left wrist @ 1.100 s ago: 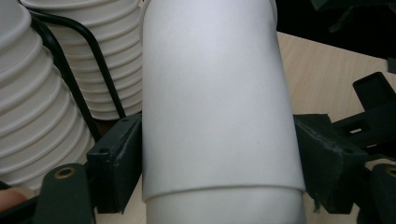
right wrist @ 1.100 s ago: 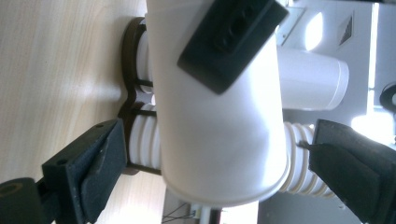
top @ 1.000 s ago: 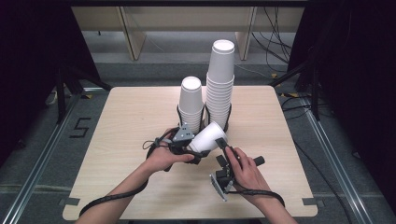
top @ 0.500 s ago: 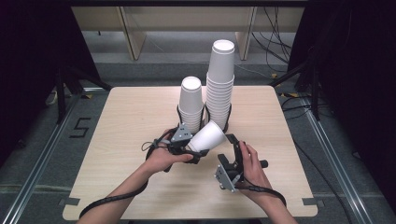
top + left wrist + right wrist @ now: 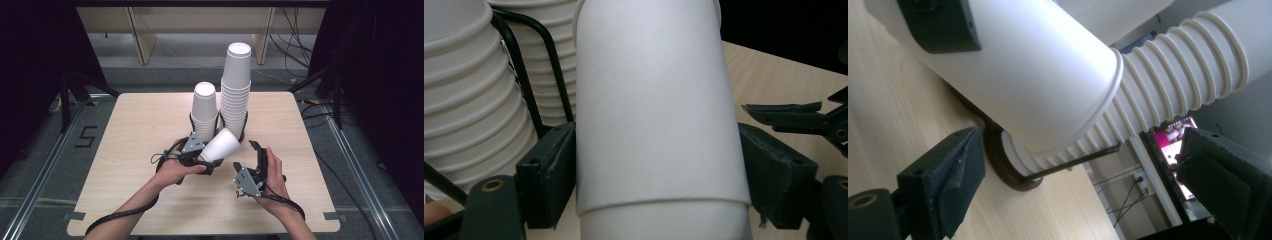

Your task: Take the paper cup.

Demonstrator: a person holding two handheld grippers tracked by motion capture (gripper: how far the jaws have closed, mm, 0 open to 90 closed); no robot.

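My left gripper (image 5: 202, 156) is shut on a white paper cup (image 5: 220, 145) and holds it tilted just above the table, mouth toward the stacks. In the left gripper view the cup (image 5: 656, 110) sits squeezed between both jaws. My right gripper (image 5: 262, 159) hovers just right of the cup, turned on its side, open. In the right gripper view the cup (image 5: 1018, 75) lies ahead of and above the wide-open jaws, which hold nothing. A short cup stack (image 5: 205, 111) and a tall cup stack (image 5: 236, 85) stand behind, each in a black wire holder.
The wooden table (image 5: 125, 150) has bare surface left and right of the stacks and in front of the hands. Its front edge is near my forearms. Cables trail from both grippers. Dark floor, rails and stands surround the table.
My right gripper has risen off the table and swung toward the cup's mouth end. The left gripper kept its hold on the cup and barely shifted.
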